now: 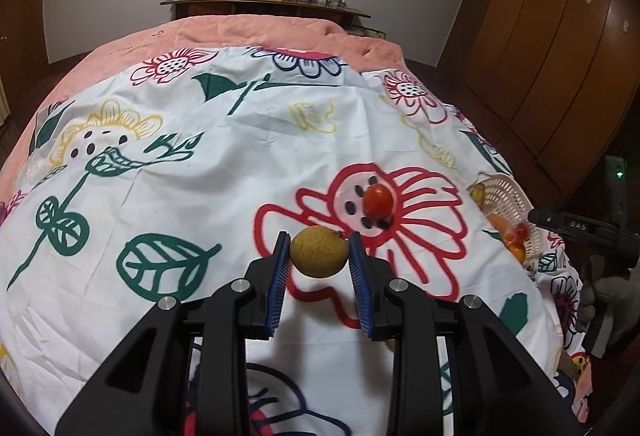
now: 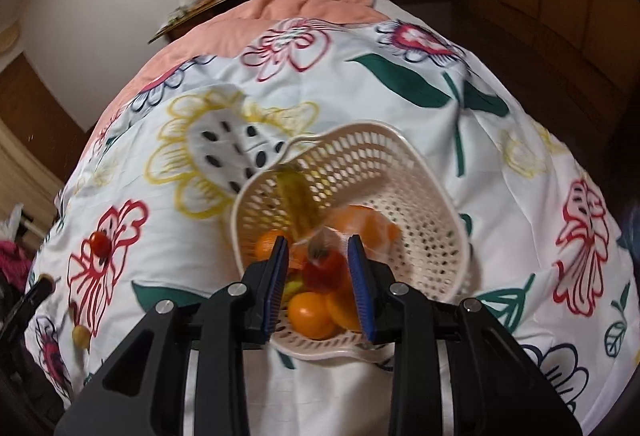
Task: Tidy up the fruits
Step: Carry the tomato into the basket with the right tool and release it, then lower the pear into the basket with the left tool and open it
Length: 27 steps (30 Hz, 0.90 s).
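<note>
On the left, the left claw [image 1: 319,256] is closed on a round yellow-green fruit [image 1: 318,252], its blue pads [image 1: 281,264] against both sides, with the fruit's shadow on the bed sheet [image 1: 180,175] below, so it looks lifted clear of the bed. Just beyond it a tomato [image 1: 377,200] lies loose on a red flower print.

Further right, near the bed's edge, stands the basket [image 1: 506,195], a white perforated bowl. In the right wrist view it already holds several oranges [image 2: 311,314], a long green-yellow fruit [image 2: 296,195] leaning on the far wall, and what looks like an orange piece in clear wrap.

The right claw [image 2: 318,262] hangs over the basket's near side, nearly closed around a red fruit [image 2: 326,268] with a brownish stem end. The picture is blurred there, so whether the pads are pressing on it or letting go, I cannot tell.

In my judgement the task is well along: most fruit is in the basket. What remains is to drop the red fruit in, carry the yellow-green one over, and collect the tomato. A small pale fruit [image 2: 81,336] also seems to lie at the sheet's left edge in the right wrist view.
</note>
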Tool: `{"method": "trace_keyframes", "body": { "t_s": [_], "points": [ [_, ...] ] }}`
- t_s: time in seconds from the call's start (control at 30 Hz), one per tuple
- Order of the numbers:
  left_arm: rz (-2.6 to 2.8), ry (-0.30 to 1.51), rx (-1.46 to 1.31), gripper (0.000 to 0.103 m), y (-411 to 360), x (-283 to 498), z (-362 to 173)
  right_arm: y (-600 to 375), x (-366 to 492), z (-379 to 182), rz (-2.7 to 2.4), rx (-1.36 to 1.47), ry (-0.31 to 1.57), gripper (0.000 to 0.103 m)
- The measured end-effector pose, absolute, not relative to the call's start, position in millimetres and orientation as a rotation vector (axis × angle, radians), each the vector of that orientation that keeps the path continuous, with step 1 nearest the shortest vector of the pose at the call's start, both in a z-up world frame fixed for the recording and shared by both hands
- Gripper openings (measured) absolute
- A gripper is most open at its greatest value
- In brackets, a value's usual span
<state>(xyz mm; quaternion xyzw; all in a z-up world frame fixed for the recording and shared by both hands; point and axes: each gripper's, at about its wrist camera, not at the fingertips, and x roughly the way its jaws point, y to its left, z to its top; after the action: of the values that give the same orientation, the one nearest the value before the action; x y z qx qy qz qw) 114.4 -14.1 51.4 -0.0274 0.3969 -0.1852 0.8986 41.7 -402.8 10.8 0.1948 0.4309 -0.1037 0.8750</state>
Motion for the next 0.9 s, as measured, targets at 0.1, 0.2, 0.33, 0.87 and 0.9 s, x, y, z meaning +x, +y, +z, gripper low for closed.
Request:
{"method": "trace_keyframes", "body": {
  "t_s": [0.1, 0.2, 0.33, 0.87, 0.9],
  "points": [
    [-0.398, 0.818, -0.045, 0.03, -21.7, 111.9, 55.7, -408.6, 38.2, 8.3, -0.235, 0.421, 0.89, 0.037],
    [-0.411, 0.815, -0.031, 0.03, -29.6, 108.5, 59.5, -409.9, 36.6, 7.2, -0.228, 0.428, 0.886, 0.037],
    [-0.426, 0.816, -0.006, 0.03, -42.9, 104.6, 63.7, -412.2, 33.5, 4.2, -0.212, 0.453, 0.876, 0.037],
    [-0.541, 0.828, 0.133, 0.03, -134.9, 93.8, 70.2, -445.3, 9.5, -13.5, -0.192, 0.573, 0.827, 0.038],
    [-0.559, 0.832, 0.144, 0.03, -145.2, 93.9, 69.9, -447.8, 7.8, -14.5, -0.188, 0.582, 0.822, 0.038]
  ]
}}
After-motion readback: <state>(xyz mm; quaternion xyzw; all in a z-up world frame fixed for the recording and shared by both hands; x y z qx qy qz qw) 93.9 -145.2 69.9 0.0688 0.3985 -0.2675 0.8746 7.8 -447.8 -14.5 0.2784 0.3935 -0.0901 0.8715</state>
